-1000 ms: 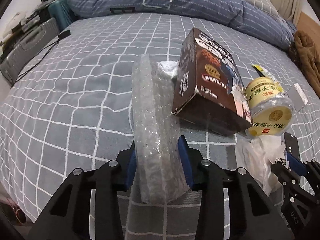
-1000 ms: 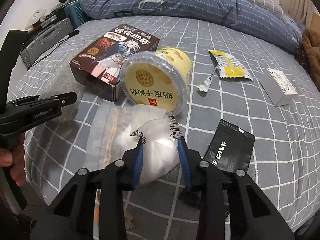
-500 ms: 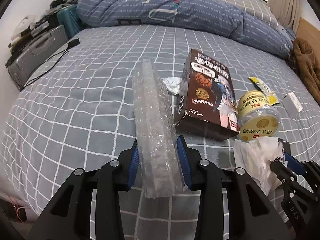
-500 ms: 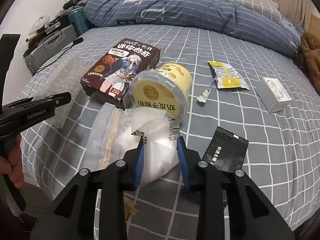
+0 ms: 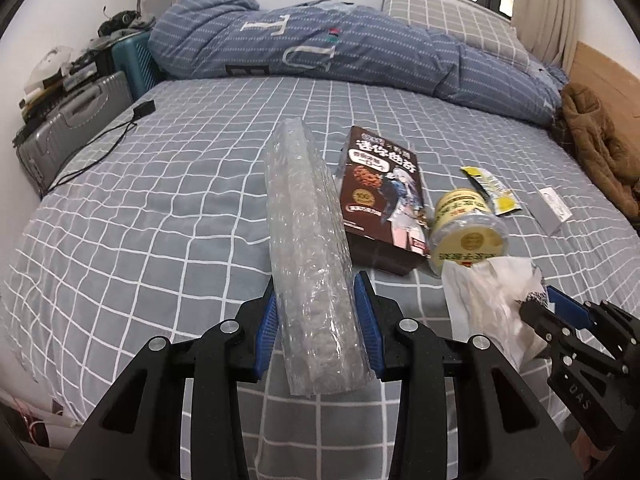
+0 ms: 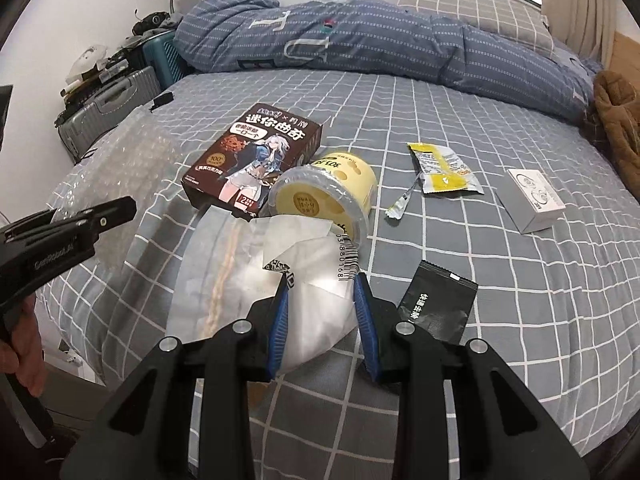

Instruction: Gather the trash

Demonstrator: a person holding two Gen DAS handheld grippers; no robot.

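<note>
left gripper [image 5: 318, 320]: jaws pinching bubble wrap [image 5: 308, 240]
right gripper [image 6: 322, 312]: jaws pinching white bag [image 6: 256, 280]
bed [image 6: 520, 280]: cookie box [image 6: 256, 152], yogurt cup [image 6: 332, 192]

Both cameras sit just behind their own fingers, above the near edge of the bed [image 5: 160, 208], facing across it toward the blue quilt [image 5: 340, 52] and window. The left view stands further left; the right gripper [image 5: 536, 304] shows at its lower right. Both views share the brown box [image 5: 384, 192] [image 6: 256, 152] and yellow tub [image 5: 468, 232] [image 6: 332, 188], seen close
</note>
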